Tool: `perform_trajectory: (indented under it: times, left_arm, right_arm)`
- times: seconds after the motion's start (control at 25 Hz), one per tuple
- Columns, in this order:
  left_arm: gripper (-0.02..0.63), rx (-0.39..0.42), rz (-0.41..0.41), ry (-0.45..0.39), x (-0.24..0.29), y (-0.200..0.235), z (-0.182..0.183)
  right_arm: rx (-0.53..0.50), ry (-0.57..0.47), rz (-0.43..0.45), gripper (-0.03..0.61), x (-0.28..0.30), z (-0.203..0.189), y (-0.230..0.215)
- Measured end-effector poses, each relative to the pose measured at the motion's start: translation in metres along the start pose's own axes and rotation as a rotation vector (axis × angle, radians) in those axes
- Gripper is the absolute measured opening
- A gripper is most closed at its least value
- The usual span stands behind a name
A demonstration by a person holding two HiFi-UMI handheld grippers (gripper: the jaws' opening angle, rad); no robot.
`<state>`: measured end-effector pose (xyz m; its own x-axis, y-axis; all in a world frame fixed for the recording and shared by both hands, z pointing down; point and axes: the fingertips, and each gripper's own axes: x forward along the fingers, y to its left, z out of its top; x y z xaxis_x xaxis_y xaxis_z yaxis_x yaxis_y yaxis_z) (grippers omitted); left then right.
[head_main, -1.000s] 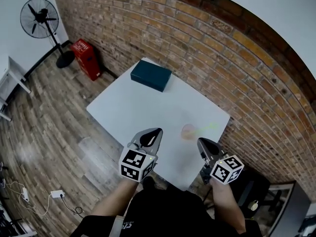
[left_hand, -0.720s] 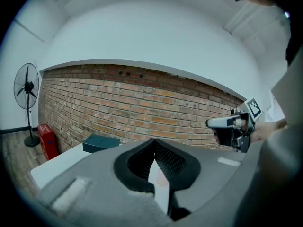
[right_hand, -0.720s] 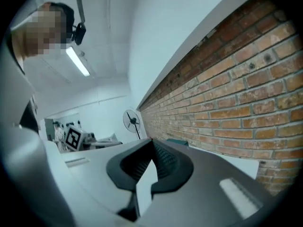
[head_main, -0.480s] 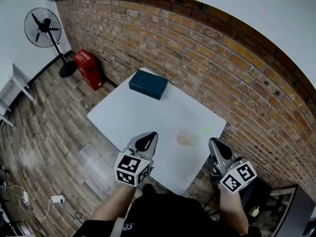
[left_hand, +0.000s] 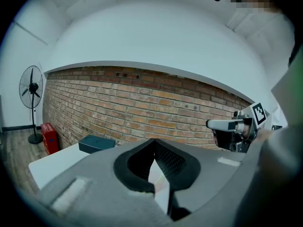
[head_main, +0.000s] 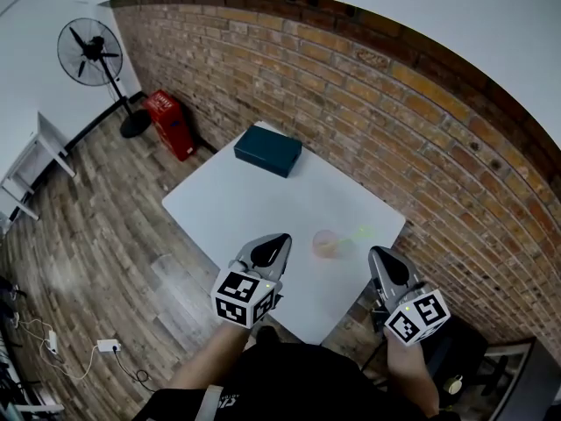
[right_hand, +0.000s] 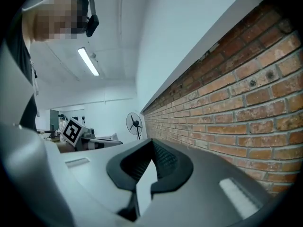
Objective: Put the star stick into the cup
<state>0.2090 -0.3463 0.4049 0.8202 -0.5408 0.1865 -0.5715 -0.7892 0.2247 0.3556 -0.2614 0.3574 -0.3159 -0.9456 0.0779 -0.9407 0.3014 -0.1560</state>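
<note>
A small pinkish see-through cup (head_main: 325,244) stands on the white table (head_main: 237,202), near its front right part. Just right of the cup is a pale green star stick (head_main: 361,232); it is too faint to tell whether it touches the cup. My left gripper (head_main: 272,250) hovers over the table's front edge, left of the cup, shut and empty (left_hand: 154,144). My right gripper (head_main: 383,262) is held off the table's right front corner, below the stick, also shut and empty (right_hand: 152,144). Neither gripper touches the cup or the stick.
A dark teal box (head_main: 267,150) lies at the table's far edge, near the brick wall (head_main: 377,121). On the wooden floor to the left are a standing fan (head_main: 98,55) and a red container (head_main: 170,125). A power strip (head_main: 110,346) lies on the floor at lower left.
The head view has shifted a little. The right gripper has drifted slightly to the right. The left gripper, cup and stick keep their places.
</note>
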Motion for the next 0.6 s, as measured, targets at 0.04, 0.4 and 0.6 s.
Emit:
perform_trajectory:
  times: [0.04,0.4,0.6]
  left_arm:
    - [0.008,0.002,0.005,0.000,0.001,0.000,0.000]
    - [0.008,0.114,0.039,-0.026,0.013,-0.002,0.030]
    - [0.008,0.020,0.161,-0.097,0.001,0.020,0.035]
  right_arm:
    - [0.003,-0.003,0.004,-0.003,0.000,0.000,-0.001]
    - [-0.136,-0.011,0.044,-0.003,0.006,0.023,-0.012]
    - [-0.054,-0.097,0.004,-0.003,0.003,0.035,-0.025]
